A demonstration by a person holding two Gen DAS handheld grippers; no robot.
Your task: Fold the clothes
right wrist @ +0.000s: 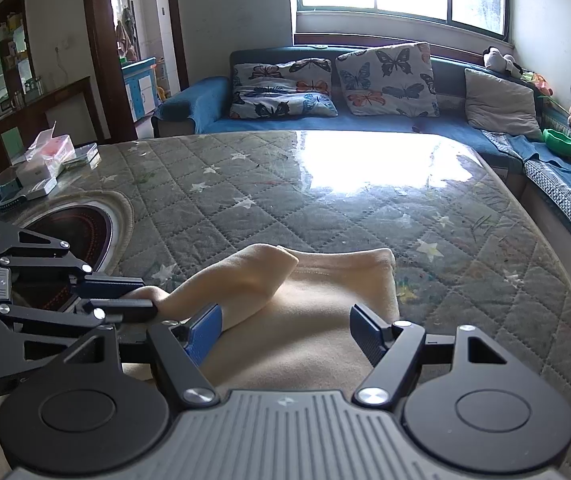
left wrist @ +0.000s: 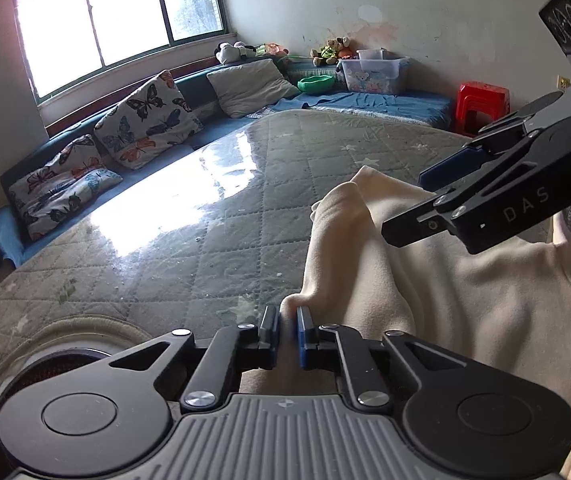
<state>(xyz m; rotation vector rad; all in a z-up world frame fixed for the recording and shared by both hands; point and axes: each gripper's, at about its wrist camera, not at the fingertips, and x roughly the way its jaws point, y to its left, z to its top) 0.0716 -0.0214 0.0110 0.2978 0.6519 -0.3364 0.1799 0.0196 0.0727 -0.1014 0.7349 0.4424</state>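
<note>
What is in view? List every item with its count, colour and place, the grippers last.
garment: one, cream, near edge of the table
table cover: one, grey-green quilted with stars, under clear film
butterfly cushions: two, white patterned, on the sofa under the window
plain cushion: one, grey, sofa corner
sofa: one, blue, behind the table
green bowl: one, on the sofa's side section
storage bin: one, clear, beside the bowl
stool: one, red, by the wall
left gripper: black with blue pads, shut on a garment fold
right gripper: black with blue pads, open above the garment
</note>
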